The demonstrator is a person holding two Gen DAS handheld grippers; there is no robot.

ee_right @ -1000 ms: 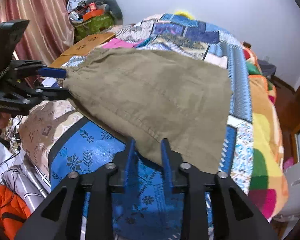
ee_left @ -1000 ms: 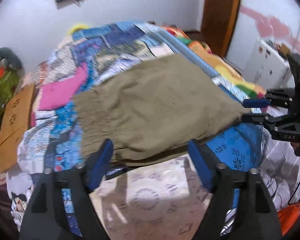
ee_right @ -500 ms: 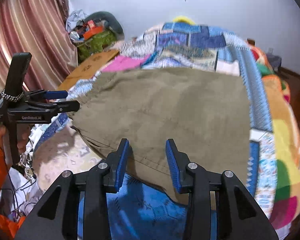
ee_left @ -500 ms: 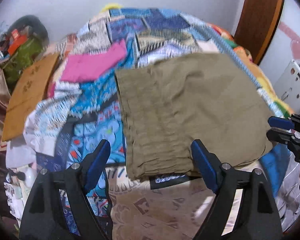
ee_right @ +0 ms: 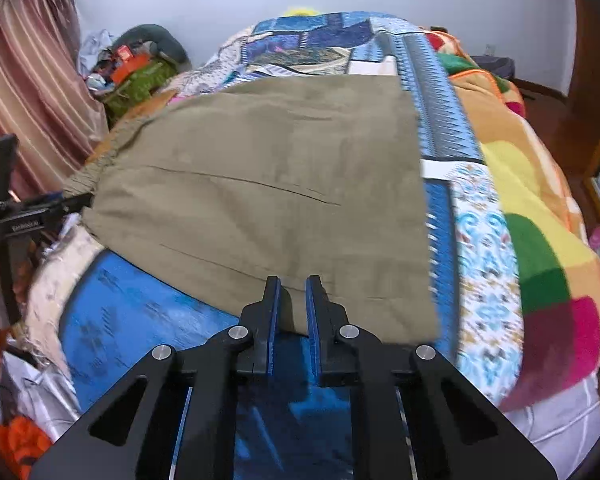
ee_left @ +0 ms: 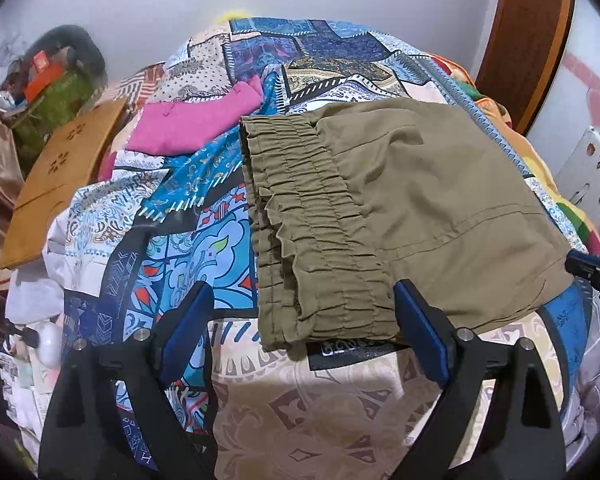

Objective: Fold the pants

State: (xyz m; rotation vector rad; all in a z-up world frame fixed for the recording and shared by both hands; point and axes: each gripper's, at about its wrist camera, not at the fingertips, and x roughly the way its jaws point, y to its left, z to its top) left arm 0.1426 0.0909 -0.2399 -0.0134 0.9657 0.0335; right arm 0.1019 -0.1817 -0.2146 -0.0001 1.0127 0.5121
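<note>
1. We have the olive pants [ee_left: 412, 208] lying folded flat on the bed [ee_left: 260, 60], over the patchwork quilt, their gathered elastic waistband [ee_left: 312, 240] along the left edge in the left wrist view and the near edge hanging toward us.

2. We see the left hand-held gripper [ee_left: 300, 320] spread wide and opening further, straddling the near waistband corner; the cloth sits between the blue pads but they do not press it.

3. We see the right hand-held gripper [ee_right: 292, 300] narrow and closing over the near hem; the cloth edge lies in the slim gap, and from here we cannot tell whether the pads already bite it.

4. Our read: this is the grasp for the next fold. To do it well, we want both hand-held grippers catching every layer at the near edge, not just the top one, or the stack will peel apart on the lift.

5. We would bring the left pads in on the thick waistband corner, then lift both ends level and together, so the crease lands straight.

6. The quilt is slippery-looking and bunched; dragging may shift it.

7. Writing: the left hand-held gripper's body [ee_right: 24, 225] carries white lettering in the right wrist view, too blurred to read. A dark label [ee_left: 340, 350] under the waistband shows pale, illegible letters.
</note>
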